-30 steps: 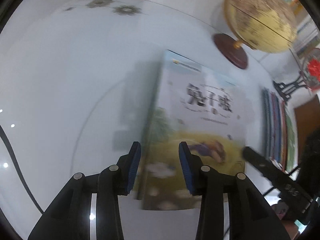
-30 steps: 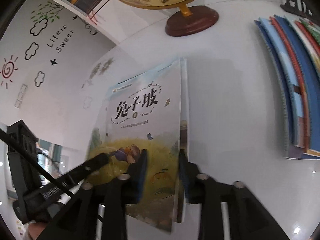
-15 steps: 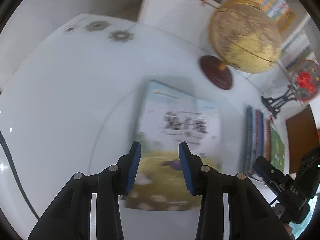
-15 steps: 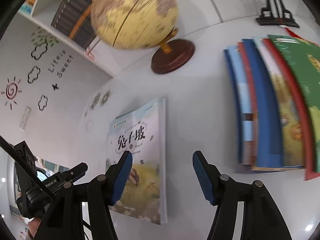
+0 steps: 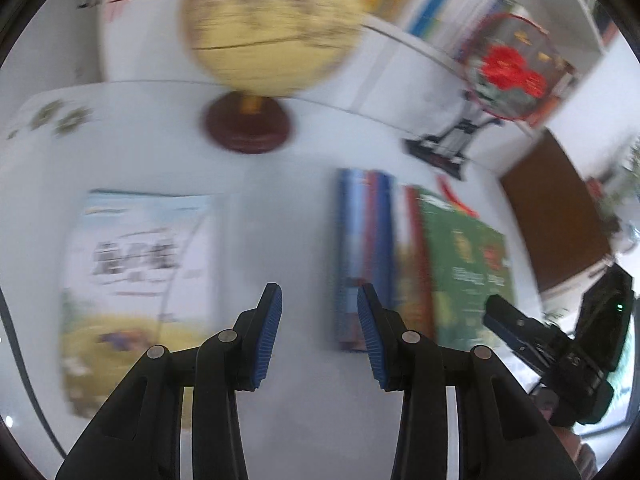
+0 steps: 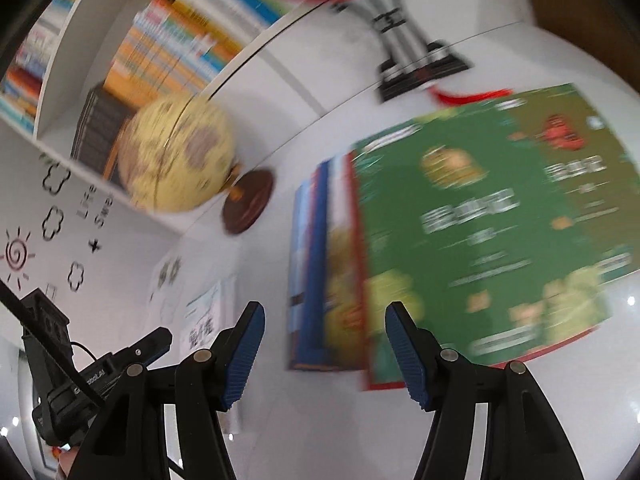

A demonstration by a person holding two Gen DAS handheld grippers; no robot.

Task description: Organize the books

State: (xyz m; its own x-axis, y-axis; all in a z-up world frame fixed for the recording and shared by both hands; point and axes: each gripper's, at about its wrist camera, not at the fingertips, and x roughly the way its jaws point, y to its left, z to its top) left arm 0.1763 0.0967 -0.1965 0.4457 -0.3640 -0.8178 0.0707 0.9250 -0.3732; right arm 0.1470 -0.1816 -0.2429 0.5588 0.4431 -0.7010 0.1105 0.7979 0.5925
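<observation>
- One book (image 5: pixel 136 280) lies flat on the table (image 5: pixel 280 208), left of the book stack (image 5: pixel 420 264), below the globe (image 5: pixel 268 28).
- Only the right view shows the stack's green cover (image 6: pixel 492 220) fully.
- Left gripper (image 5: pixel 319 336) and right gripper (image 6: pixel 324 356): jaws spread, holding nothing.

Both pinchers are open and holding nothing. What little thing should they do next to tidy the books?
Probably ease the right gripper forward onto the near edge of the overlapping pile of books on the white table. Its jaws are open and empty, and that pile, with the green book on top, lies straight ahead. The left gripper is open too, over bare table.
</observation>
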